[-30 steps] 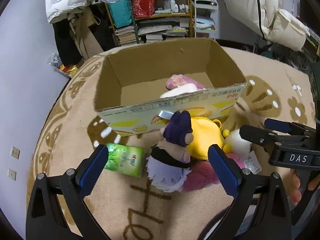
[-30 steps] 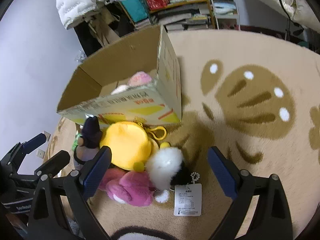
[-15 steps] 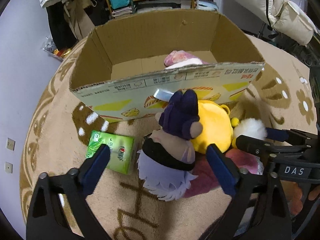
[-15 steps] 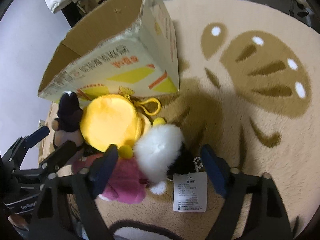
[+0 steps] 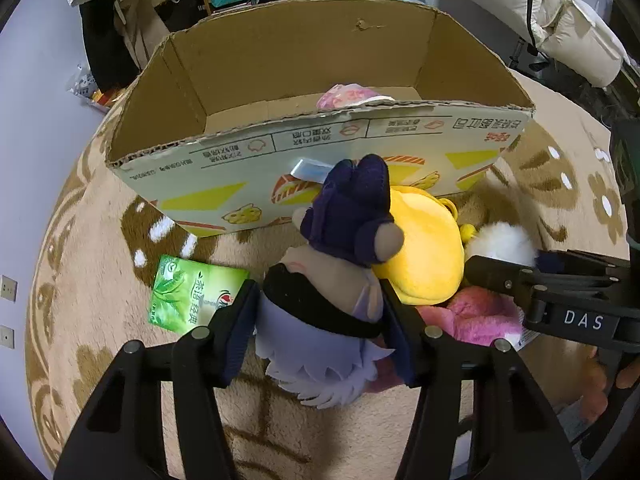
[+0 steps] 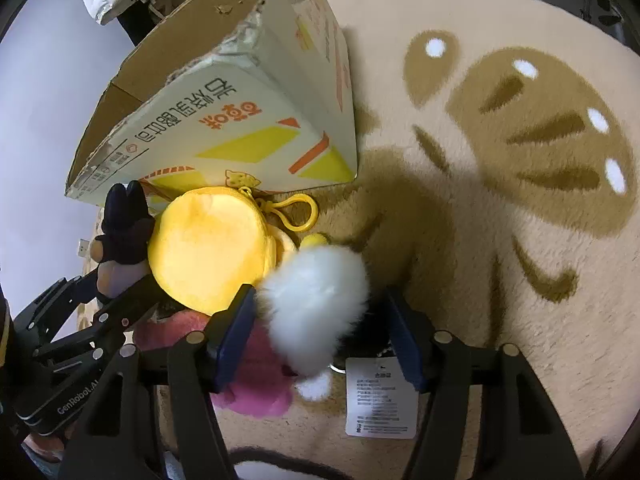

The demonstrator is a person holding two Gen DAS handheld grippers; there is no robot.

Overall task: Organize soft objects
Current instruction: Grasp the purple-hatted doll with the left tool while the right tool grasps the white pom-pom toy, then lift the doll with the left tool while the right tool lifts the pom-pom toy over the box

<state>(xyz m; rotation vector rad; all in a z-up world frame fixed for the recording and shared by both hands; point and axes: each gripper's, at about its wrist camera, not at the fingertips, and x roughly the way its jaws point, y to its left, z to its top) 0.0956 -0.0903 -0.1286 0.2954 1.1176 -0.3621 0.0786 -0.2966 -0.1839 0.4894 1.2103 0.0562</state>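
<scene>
Green tissue pack (image 5: pixel 192 300) lies on beige patterned rug (image 5: pixel 100 280), just left of left claw (image 5: pixel 320 320). Left claw clamped on purple-hatted plush doll (image 5: pixel 332 280), pads pressing its waist. Open cardboard box (image 5: pixel 320 152) behind, pink soft item (image 5: pixel 348 94) inside. Round yellow plush pouch (image 6: pixel 208 252) leans against doll. Right claw (image 6: pixel 320 340) brackets white fluffy plush (image 6: pixel 316 300); left pad touches, grip seemingly closing, cannot tell firmly. Pink plush (image 6: pixel 256 396) underneath.

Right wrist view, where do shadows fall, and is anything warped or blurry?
Right wrist view: a dark shadow lies on the rug beside the cardboard box; fisheye bends the box's edges. Left wrist view: sharp on the purple doll, with black vignetted corners.
</scene>
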